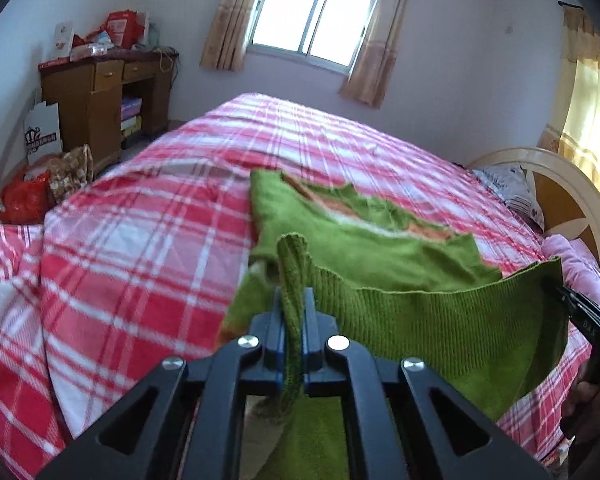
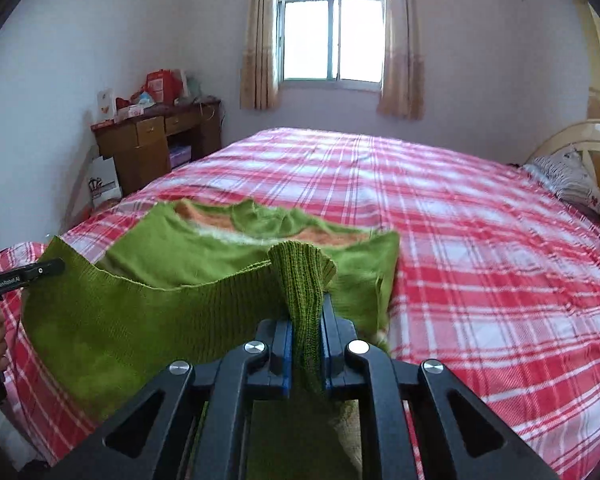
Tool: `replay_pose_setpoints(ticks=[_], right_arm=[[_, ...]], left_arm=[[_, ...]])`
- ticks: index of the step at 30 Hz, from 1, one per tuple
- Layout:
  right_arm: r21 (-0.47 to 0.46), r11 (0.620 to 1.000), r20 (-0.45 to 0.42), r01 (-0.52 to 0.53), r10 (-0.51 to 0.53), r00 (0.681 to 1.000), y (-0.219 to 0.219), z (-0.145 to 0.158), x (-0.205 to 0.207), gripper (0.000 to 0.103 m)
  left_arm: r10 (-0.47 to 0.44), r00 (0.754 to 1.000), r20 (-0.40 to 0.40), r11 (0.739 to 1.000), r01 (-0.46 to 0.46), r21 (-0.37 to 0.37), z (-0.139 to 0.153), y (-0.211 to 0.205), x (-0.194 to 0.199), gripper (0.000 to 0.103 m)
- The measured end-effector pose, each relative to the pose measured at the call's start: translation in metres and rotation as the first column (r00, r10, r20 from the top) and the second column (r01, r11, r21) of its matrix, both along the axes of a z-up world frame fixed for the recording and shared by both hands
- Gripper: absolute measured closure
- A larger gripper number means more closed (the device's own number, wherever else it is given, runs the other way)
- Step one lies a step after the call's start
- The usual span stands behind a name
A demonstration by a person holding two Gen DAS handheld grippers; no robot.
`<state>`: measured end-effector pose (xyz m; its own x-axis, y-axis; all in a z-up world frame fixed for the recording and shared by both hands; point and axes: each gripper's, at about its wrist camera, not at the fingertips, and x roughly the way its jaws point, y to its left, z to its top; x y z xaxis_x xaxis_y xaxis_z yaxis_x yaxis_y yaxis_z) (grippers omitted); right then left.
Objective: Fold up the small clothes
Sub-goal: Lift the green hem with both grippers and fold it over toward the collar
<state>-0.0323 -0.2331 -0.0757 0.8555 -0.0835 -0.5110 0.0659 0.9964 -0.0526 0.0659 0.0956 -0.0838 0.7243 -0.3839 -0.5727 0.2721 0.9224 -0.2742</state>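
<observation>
A small green knit sweater [image 1: 364, 248] with an orange and white band lies on the red plaid bed [image 1: 148, 240]. Its ribbed hem [image 1: 440, 320] is lifted and stretched between both grippers. My left gripper [image 1: 294, 300] is shut on one hem corner, which bunches up between the pads. My right gripper [image 2: 307, 308] is shut on the other hem corner [image 2: 304, 280]. In the left wrist view the right gripper [image 1: 568, 296] shows at the far right edge. In the right wrist view the left gripper [image 2: 56, 266] and a hand show at the far left, by the sweater [image 2: 204, 252].
The plaid bedcover [image 2: 480, 260] spreads wide to the right of the sweater. A headboard [image 1: 556, 184] and pillows [image 2: 568, 184] lie at the right. A wooden desk [image 1: 100, 96] with clutter and bags on the floor stands left of the bed, under a curtained window [image 2: 332, 36].
</observation>
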Motion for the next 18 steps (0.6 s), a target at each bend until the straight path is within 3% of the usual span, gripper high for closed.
replay_pose_setpoints(ticks=[9, 18], right_arm=[[-0.02, 0.998, 0.054, 0.055, -0.054, 0.997, -0.011, 0.015, 0.023, 0.093], [-0.054, 0.995, 0.052, 0.078, -0.075, 0.996, -0.032, 0.022, 0.093, 0.093]], left_arm=[[0.044, 0.999, 0.014, 0.999, -0.044, -0.017, 0.012, -0.006, 0.044, 0.098], [0.066, 0.997, 0.05, 0.998, -0.065, -0.025, 0.022, -0.031, 0.109, 0.098]])
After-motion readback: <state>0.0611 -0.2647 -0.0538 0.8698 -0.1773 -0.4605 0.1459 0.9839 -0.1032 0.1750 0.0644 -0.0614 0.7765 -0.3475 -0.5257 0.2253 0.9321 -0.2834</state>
